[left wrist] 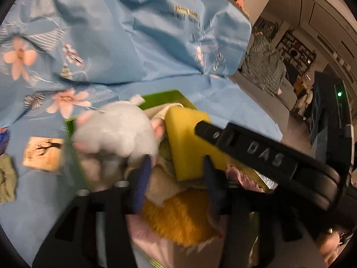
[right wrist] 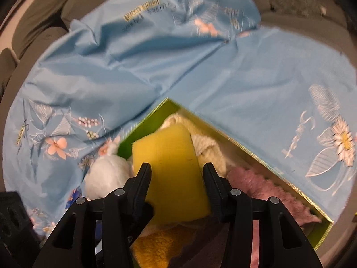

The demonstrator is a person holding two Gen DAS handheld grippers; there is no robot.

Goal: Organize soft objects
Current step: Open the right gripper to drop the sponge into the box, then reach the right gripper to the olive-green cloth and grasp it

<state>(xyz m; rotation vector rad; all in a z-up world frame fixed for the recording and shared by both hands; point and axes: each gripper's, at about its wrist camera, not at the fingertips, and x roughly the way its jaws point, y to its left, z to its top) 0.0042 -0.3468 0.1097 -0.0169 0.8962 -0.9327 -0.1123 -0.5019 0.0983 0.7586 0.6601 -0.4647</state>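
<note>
A green box point(right wrist: 156, 116) lies on a blue flowered cloth point(right wrist: 245, 84) and holds several soft things. A yellow sponge point(right wrist: 171, 169) stands in it between the fingers of my right gripper point(right wrist: 176, 174), whose jaws stand at the sponge's two sides. A white plush toy point(left wrist: 116, 134) sits at the box's left edge, just ahead of my open left gripper point(left wrist: 176, 165). The sponge point(left wrist: 189, 143) and the right gripper's finger point(left wrist: 256, 149) show in the left wrist view. An orange fluffy item point(left wrist: 180, 214), a pink cloth point(right wrist: 267, 192) and a cream towel point(right wrist: 207, 147) lie in the box.
A small printed card point(left wrist: 43, 154) and a green soft item point(left wrist: 6, 178) lie on the cloth point(left wrist: 133, 44) left of the box. A grey sofa point(right wrist: 44, 17) is under the cloth. A room with shelves point(left wrist: 296, 51) is off to the right.
</note>
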